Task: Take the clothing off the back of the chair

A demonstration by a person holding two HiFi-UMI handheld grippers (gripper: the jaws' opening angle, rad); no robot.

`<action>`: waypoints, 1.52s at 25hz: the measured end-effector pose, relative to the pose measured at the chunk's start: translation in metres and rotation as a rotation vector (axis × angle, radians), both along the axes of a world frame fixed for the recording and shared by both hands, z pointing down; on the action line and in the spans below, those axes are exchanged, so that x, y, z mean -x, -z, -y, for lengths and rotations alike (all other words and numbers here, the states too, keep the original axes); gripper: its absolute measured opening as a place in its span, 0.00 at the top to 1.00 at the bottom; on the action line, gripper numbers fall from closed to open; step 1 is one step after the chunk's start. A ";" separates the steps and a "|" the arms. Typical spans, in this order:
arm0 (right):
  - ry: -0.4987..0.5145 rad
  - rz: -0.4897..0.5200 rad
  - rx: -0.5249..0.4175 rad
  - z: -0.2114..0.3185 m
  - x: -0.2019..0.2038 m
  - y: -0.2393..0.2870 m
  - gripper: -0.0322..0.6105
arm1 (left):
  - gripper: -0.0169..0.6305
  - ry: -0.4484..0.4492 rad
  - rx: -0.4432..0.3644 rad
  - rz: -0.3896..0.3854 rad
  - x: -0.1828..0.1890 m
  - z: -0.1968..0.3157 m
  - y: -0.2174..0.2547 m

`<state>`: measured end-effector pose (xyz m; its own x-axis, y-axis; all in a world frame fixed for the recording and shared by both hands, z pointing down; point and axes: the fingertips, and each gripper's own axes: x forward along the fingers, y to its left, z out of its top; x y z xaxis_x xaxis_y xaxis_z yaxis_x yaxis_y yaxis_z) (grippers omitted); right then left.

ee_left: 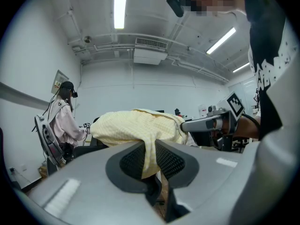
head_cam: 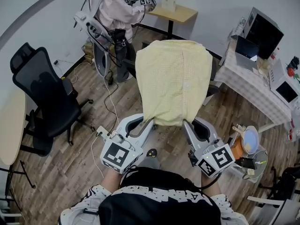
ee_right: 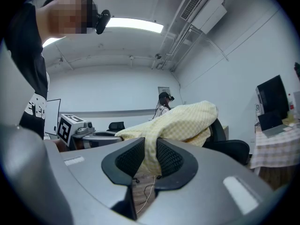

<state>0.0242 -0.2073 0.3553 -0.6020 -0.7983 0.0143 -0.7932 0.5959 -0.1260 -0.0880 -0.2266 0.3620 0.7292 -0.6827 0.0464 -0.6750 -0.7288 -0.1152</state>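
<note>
A yellow garment [head_cam: 171,81] is hanging over the back of a chair [head_cam: 213,76] in the middle of the head view. It is covering the backrest from its top edge down to its lower hem, and only a dark sliver of the chair is showing at the cloth's 3 o'clock side.

The left gripper [head_cam: 146,124] is reaching in at the garment's 7 o'clock corner. In the left gripper view its jaws are pressing together on a fold of the yellow hem [ee_left: 150,156], so it is gripping the cloth.

The right gripper [head_cam: 187,124] is coming in at the 5 o'clock corner. In the right gripper view its jaws are likewise clamping a fold of the garment [ee_right: 150,156]. Both grippers are pointing level, side by side, with the hem stretching between them.

A black office chair [head_cam: 47,93] is standing on the wooden floor [head_cam: 89,172] at 9 o'clock of the garment. A second person [head_cam: 112,13] is standing at 11 o'clock, beside a small wooden desk [head_cam: 180,14] at 12 o'clock. A desk [head_cam: 248,90] with a checked cover is carrying screens at 3 o'clock.
</note>
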 end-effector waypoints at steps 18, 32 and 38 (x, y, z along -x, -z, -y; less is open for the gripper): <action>0.000 -0.007 -0.005 -0.016 -0.005 0.001 0.80 | 0.89 -0.006 -0.003 0.019 -0.007 -0.017 0.001; 0.014 -0.014 -0.001 -0.028 -0.006 -0.003 0.80 | 0.89 0.005 0.033 0.036 -0.011 -0.029 -0.002; 0.022 -0.020 0.024 -0.029 -0.006 -0.010 0.80 | 0.89 0.001 0.014 0.046 -0.012 -0.031 -0.006</action>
